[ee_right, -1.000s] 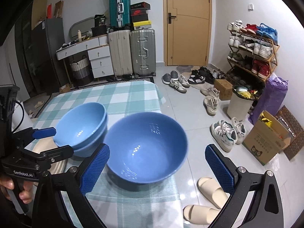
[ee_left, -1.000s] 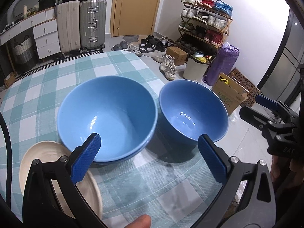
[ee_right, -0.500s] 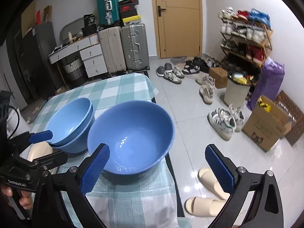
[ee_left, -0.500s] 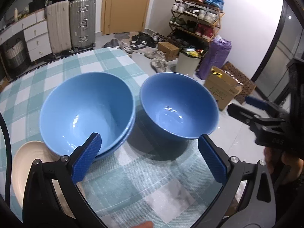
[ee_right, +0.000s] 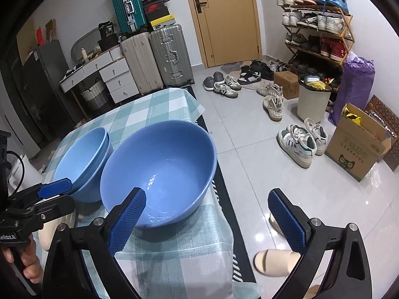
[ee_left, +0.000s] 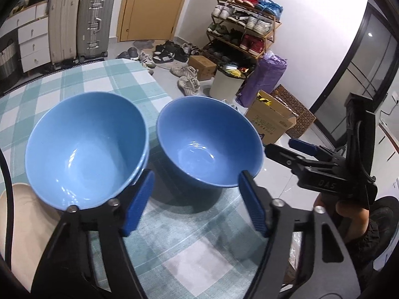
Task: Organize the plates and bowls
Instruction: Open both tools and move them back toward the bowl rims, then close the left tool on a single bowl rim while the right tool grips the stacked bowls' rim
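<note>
A single blue bowl [ee_left: 209,144] is seen standing on the checked tablecloth [ee_left: 189,254], near the table's right edge, just beside a stack of two blue bowls [ee_left: 84,149] on its left. The rims of the single bowl and the stack are very close; whether they touch cannot be told. A cream plate [ee_left: 15,219] is seen at the near left, partly hidden under the stack.

The left gripper [ee_left: 194,206] is held low over the cloth on the near side of the bowls. Its jaws are closing, and nothing is gripped by them: one blue pad [ee_left: 137,204] is seen in front of the stack's rim, the other in front of the near right rim of the single bowl, with only tablecloth between them.

The right gripper [ee_right: 207,221] is held at the table's right edge with its jaws spread wide and nothing clasped. Its left pad [ee_right: 127,219] is seen over the near rim of the single bowl; contact cannot be told. Its right pad is seen out over the tiled floor [ee_right: 249,134], above a cream slipper [ee_right: 274,259].
</note>
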The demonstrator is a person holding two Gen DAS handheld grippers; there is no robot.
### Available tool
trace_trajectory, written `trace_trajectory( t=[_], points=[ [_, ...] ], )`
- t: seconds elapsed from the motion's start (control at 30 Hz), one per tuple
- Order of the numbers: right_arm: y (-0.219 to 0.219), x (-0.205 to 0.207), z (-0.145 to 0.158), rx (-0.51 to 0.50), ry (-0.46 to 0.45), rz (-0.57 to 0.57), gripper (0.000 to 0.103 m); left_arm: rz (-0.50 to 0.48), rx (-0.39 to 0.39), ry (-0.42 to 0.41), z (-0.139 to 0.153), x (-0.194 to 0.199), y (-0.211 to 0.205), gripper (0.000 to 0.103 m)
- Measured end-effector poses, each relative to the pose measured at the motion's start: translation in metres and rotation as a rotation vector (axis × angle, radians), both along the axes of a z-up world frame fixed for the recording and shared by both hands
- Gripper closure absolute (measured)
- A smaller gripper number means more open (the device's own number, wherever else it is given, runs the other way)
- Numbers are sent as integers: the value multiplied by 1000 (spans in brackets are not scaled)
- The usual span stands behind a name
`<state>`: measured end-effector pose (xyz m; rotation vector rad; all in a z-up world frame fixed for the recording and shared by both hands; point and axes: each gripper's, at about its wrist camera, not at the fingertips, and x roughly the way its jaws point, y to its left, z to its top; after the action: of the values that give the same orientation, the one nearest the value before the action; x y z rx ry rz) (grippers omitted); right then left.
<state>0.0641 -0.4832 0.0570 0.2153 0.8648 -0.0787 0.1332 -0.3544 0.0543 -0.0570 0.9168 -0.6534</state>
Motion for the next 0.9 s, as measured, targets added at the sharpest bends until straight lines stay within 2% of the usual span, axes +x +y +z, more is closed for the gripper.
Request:
trace_trajectory(
  t=[0.03,0.1,0.4,0.53,0.8,0.9],
  points=[
    [0,1,-1,2,-2,2,4,-5,-6,1,-1,1,-2,48],
    [1,3,-2,6,1,7,8,-10,-18,9,-2,3,-4,51],
    [5,24,-23,6,52,41,33,17,0,53,-24,21,-20,51],
    [2,31,-30,11,65,32,38,36,41,27,-31,23,-30,51],
    [-9,43,-37,14,65,7,61,56,53,24,-37,31,-39,51],
    [-12,46,-38,17,59,6,65,63,60,20,-39,32,-40,51]
  ],
)
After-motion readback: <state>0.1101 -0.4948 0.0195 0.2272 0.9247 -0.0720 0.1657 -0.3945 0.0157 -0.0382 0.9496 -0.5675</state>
